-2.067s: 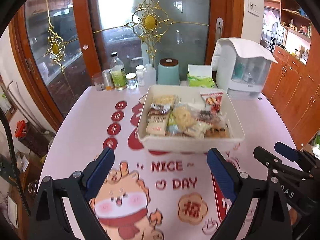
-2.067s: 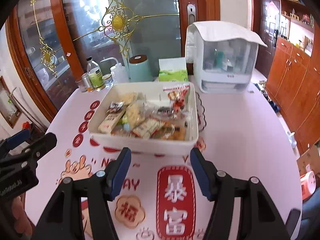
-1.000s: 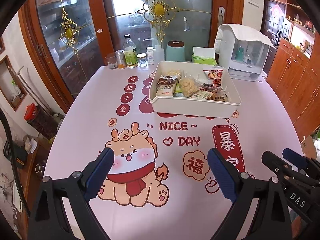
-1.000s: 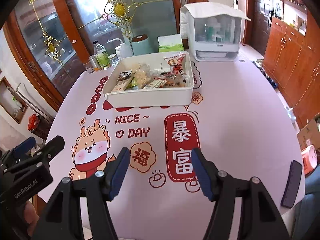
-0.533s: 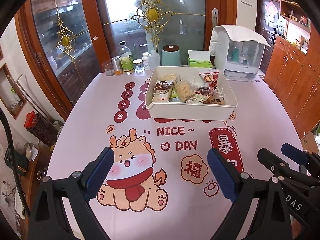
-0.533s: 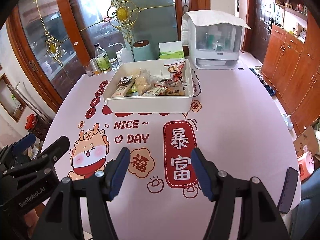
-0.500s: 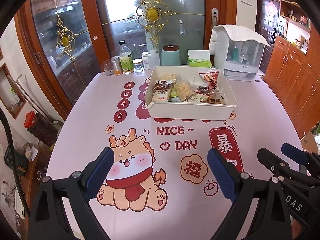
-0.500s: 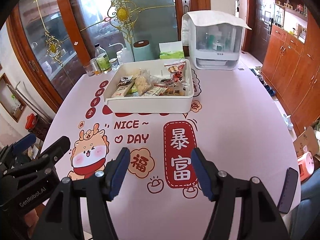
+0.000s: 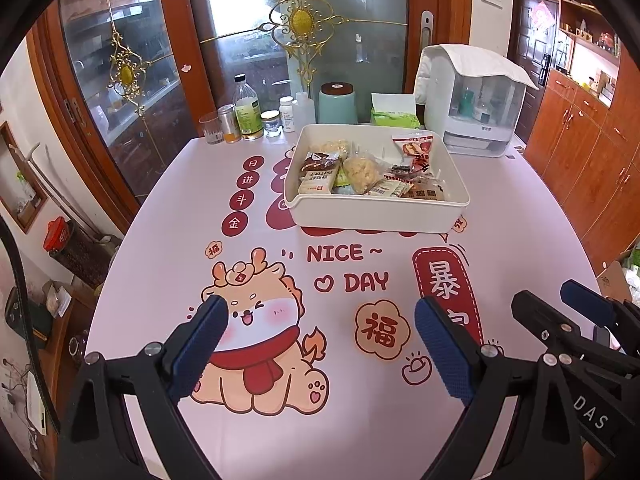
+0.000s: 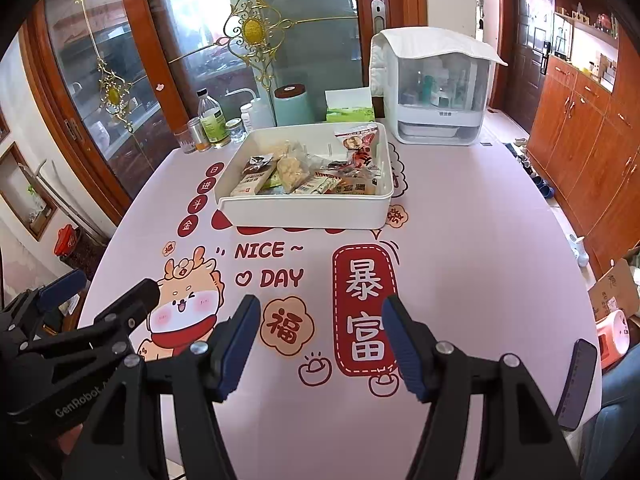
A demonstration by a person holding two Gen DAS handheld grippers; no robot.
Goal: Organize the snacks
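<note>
**Snack tray at the far end, both grippers back over bare cloth**

The white tray (image 9: 376, 216) sits toward the far end of the table (image 10: 480, 248), well apart from both grippers. Snacks (image 9: 360, 170) in wrappers lie heaped inside it, mostly against its near wall; a red packet (image 10: 358, 142) leans at the far right corner.

Behind the tray stands a row of things: a glass (image 9: 211, 131), a small can (image 9: 227, 122), a green-labelled bottle (image 9: 247, 110), a jar (image 9: 271, 123), a white pill bottle (image 9: 286, 114), a teal canister (image 9: 337, 102) and a green tissue box (image 9: 394, 114). To the right of these is a white cabinet (image 10: 436, 88) with a clear front and a cloth on top. Nothing lies between the grippers and the tray.

The left gripper (image 9: 320, 344) has its jaws apart and empty, over the cartoon dragon (image 9: 256, 340). The right gripper (image 10: 320, 344) is also apart, holding nothing, over the red banner (image 10: 366, 308). A dark phone (image 10: 576, 384) lies at the table's near right edge.

The cloth is pale pink, printed "NICE DAY". Behind the table is a glazed door (image 9: 304, 24) with gold ornament; wooden cupboards (image 10: 580, 128) line the right wall.
</note>
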